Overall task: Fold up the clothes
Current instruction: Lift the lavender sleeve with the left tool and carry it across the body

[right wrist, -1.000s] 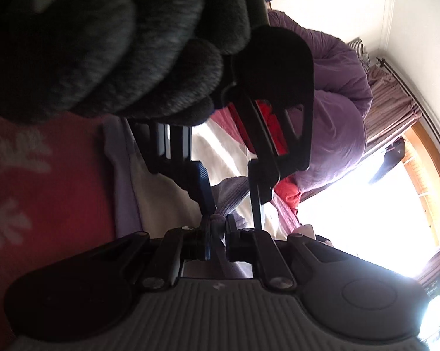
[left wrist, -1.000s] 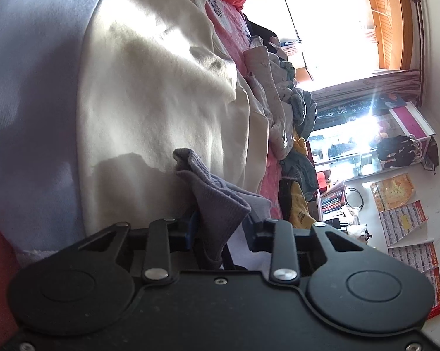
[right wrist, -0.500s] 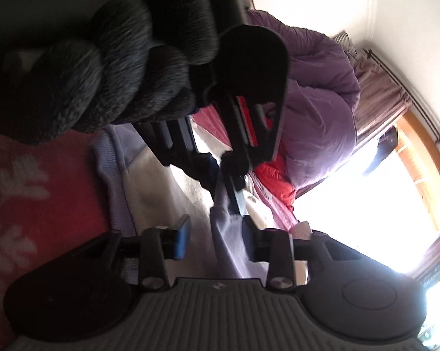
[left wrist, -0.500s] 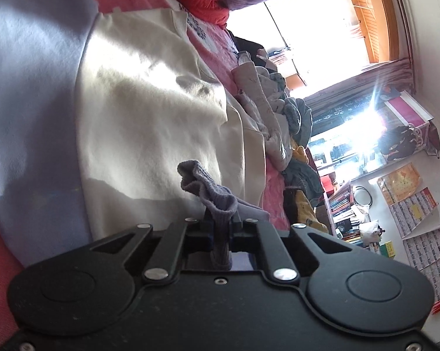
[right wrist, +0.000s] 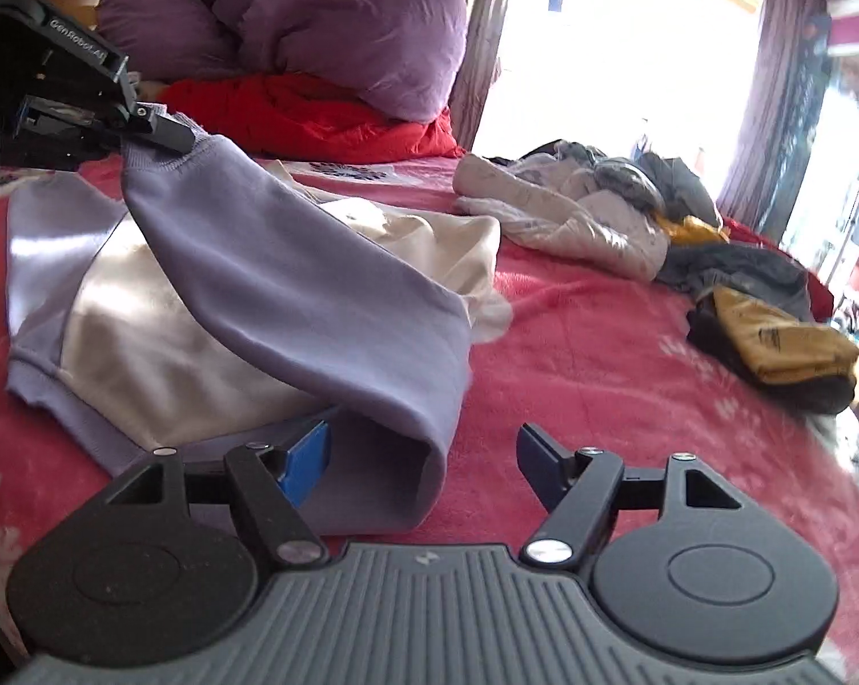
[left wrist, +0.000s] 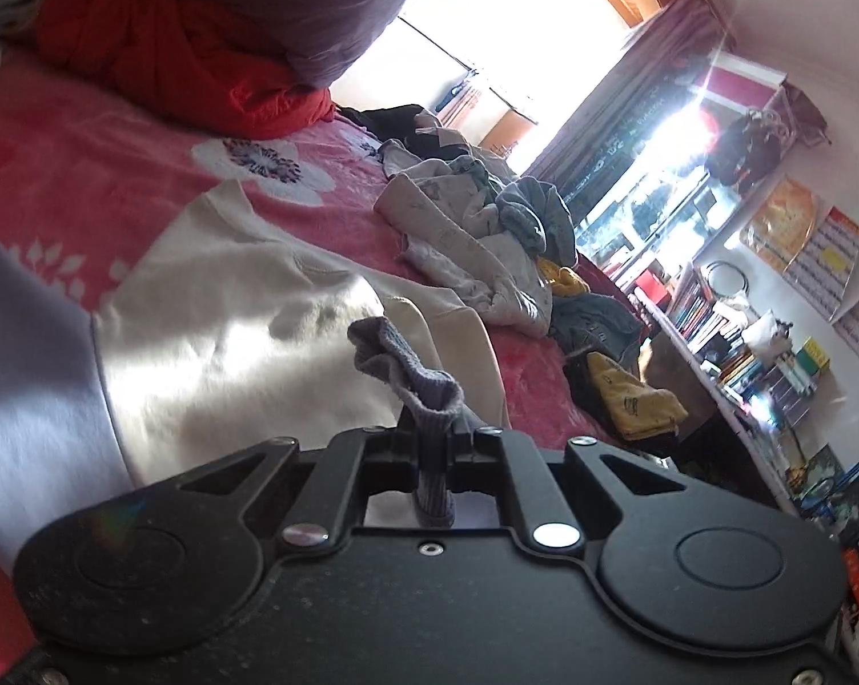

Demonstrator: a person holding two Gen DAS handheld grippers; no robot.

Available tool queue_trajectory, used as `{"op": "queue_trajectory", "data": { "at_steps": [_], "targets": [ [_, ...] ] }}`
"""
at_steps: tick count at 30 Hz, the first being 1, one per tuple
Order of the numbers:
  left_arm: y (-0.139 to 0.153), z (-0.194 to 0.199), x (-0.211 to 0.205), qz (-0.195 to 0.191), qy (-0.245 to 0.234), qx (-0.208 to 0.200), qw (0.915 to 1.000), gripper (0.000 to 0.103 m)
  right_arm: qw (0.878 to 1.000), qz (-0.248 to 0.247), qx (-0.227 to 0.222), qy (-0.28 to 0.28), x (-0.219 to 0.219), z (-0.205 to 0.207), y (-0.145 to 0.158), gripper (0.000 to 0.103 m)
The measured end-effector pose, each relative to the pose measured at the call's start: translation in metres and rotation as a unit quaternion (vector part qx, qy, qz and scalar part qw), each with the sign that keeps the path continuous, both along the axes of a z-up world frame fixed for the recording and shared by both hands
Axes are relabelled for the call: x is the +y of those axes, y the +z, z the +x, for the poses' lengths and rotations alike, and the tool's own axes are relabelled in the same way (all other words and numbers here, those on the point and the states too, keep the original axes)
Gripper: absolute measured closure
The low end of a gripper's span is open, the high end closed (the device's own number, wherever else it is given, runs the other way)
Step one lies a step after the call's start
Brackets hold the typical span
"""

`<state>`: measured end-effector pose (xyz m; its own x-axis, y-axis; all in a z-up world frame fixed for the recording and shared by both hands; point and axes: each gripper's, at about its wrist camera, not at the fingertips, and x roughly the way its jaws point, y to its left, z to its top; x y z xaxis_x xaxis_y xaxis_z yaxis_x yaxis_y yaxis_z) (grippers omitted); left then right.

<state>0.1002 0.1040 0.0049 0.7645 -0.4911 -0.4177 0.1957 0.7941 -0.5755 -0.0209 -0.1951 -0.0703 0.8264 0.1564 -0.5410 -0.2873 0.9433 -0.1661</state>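
A cream sweatshirt with lilac sleeves (right wrist: 161,342) lies on the red bed. My left gripper (left wrist: 435,434) is shut on the ribbed lilac cuff (left wrist: 406,365) of one sleeve. In the right wrist view the left gripper (right wrist: 155,131) holds that cuff up at the far left, and the lilac sleeve (right wrist: 292,285) stretches across the cream body (left wrist: 229,342) down to the near edge. My right gripper (right wrist: 424,456) is open and empty, with the sleeve's lower fold lying between its fingers.
A heap of unfolded clothes (right wrist: 589,205) lies farther along the bed, with a yellow and dark garment (right wrist: 772,342) to its right. A purple duvet (right wrist: 315,23) and a red blanket (right wrist: 326,120) sit at the bed's head. Shelves (left wrist: 743,354) stand beside the bed.
My right gripper opened, let go of the sleeve and drew back low over the bed. My left gripper closed on the cuff and lifted it across the sweatshirt.
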Motion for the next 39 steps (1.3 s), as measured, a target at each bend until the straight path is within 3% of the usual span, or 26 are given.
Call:
{"op": "queue_trajectory", "data": {
  "at_steps": [4, 7, 14, 17, 18, 20, 25, 33, 39],
  "targets": [
    [0.02, 0.009, -0.002, 0.051, -0.022, -0.011, 0.9984, 0.098, 1.0, -0.007, 0.013, 0.01, 0.014, 0.022, -0.003, 0.047],
    [0.029, 0.011, -0.004, 0.081, -0.029, -0.018, 0.9962, 0.098, 0.999, -0.02, 0.006, 0.034, 0.024, 0.03, 0.005, 0.047],
    [0.046, 0.022, 0.01, 0.108, -0.015, -0.023, 0.9938, 0.098, 0.996, -0.038, 0.001, 0.078, 0.036, 0.027, 0.003, 0.046],
    [0.047, 0.025, 0.014, 0.119, -0.01, -0.02, 0.9927, 0.098, 0.995, -0.047, -0.006, 0.083, 0.04, 0.025, 0.001, 0.049],
    [0.048, 0.027, 0.015, 0.123, -0.008, -0.018, 0.9922, 0.098, 0.995, -0.052, -0.012, 0.087, 0.042, 0.023, 0.001, 0.055],
    [0.047, 0.028, 0.019, 0.127, -0.003, -0.014, 0.9918, 0.098, 0.993, -0.066, -0.024, 0.096, 0.046, 0.021, 0.001, 0.062],
    [0.043, 0.028, 0.031, 0.124, 0.015, -0.006, 0.9921, 0.098, 0.987, -0.097, -0.044, 0.12, 0.056, 0.015, -0.002, 0.063],
    [0.04, 0.02, 0.043, 0.133, 0.029, -0.002, 0.9907, 0.098, 0.984, -0.109, -0.027, 0.136, 0.062, 0.017, -0.009, 0.064],
    [0.037, 0.018, 0.057, 0.118, 0.047, 0.006, 0.9919, 0.098, 0.985, -0.1, -0.02, 0.139, 0.057, 0.015, -0.008, 0.064]
  ]
}}
